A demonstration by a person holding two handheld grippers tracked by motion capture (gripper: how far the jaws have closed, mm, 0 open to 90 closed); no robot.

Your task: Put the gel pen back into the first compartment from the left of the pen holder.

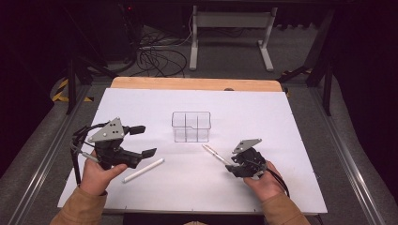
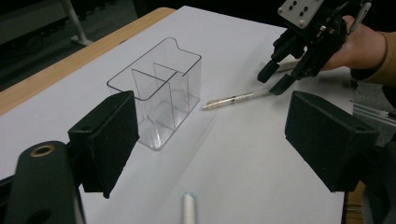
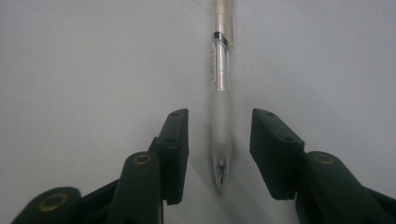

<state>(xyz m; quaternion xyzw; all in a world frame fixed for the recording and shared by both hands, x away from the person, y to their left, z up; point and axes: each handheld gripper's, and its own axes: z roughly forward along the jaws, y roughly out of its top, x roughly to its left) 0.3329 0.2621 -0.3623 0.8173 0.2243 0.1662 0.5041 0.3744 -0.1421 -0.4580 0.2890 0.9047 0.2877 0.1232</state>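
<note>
On the white desk (image 1: pixel 281 187), the right tool (image 1: pixel 232 161) sits low over the clear pen (image 1: pixel 215 153), jaws parted either side of its grip without touching. The right gripper view picks out the pen's tip between the pads. Left tool (image 1: pixel 145 140) gapes wide, holding nothing; its own view catches the white pen (image 2: pixel 188 210) below and the clear organizer (image 2: pixel 159 100) ahead.
</note>
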